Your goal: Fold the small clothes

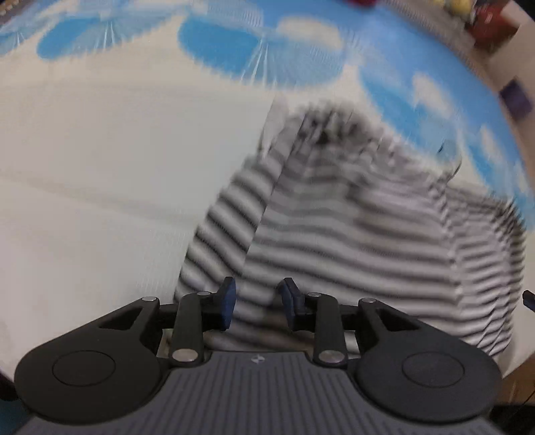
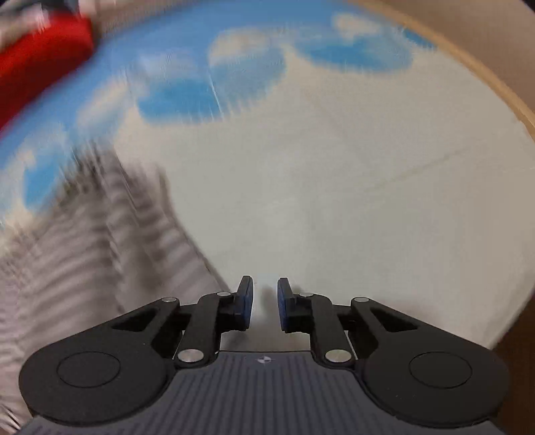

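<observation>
A small grey-and-white striped garment (image 1: 351, 214) lies partly folded on a white and blue cloud-print cloth (image 1: 100, 167). My left gripper (image 1: 256, 302) is open, its blue pads over the garment's near edge, nothing held. In the right wrist view the striped garment (image 2: 83, 241) lies at the left, blurred by motion. My right gripper (image 2: 264, 302) is open and empty above the bare white cloth (image 2: 334, 200), just right of the garment's edge.
A red object (image 2: 40, 57) sits at the cloth's far left corner in the right wrist view. A wooden table edge (image 2: 495, 77) curves along the right. Blurred boxes and small items (image 1: 485, 23) stand at the far right in the left wrist view.
</observation>
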Available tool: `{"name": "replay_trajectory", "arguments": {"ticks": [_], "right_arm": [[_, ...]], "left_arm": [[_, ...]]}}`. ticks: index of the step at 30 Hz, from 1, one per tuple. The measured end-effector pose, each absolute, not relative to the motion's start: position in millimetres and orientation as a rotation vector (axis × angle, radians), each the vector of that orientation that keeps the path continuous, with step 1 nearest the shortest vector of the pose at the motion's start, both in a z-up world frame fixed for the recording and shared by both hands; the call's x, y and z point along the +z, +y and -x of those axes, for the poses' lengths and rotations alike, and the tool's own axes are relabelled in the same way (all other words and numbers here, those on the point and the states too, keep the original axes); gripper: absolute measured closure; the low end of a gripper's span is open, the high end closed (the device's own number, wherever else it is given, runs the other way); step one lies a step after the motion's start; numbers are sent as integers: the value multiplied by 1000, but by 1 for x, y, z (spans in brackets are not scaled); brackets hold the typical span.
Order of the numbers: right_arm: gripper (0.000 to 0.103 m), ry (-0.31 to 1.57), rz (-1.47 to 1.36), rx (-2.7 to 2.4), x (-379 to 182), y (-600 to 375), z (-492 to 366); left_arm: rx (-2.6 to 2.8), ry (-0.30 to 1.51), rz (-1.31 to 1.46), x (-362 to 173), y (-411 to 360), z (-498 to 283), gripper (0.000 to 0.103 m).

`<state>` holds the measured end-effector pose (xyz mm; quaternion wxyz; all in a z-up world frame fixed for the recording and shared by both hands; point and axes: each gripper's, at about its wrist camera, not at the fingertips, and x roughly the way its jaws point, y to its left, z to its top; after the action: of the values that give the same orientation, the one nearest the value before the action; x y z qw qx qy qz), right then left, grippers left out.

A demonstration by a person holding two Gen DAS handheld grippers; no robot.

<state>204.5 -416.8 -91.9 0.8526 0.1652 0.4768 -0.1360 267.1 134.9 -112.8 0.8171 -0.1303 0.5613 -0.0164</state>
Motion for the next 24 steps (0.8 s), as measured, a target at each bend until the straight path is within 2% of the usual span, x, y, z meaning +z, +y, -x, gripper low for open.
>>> {"name": "replay_trajectory", "arguments": {"ticks": [4, 7, 12, 15, 19, 24], "right_arm": [[62, 827, -353, -106, -63, -396, -207], [60, 843, -332, 97, -63, -366, -215], [59, 972, -208, 321, -78, -312, -224], [50, 1018, -135, 346, -87, -287, -227], [49, 1131, 10, 240, -114, -276, -232], [49, 1058, -60, 161, -100, -284, -227]], "left_arm": [[-41, 1147, 314, -106, 137, -276, 57], [-21, 1171, 331, -110, 143, -283, 57], [-11, 1200, 299, -115, 157, -273, 57], [-12, 1206, 265, -115, 156, -266, 57], [-19, 1201, 256, -114, 154, -260, 57], [-33, 1201, 282, -112, 159, -251, 57]]}}
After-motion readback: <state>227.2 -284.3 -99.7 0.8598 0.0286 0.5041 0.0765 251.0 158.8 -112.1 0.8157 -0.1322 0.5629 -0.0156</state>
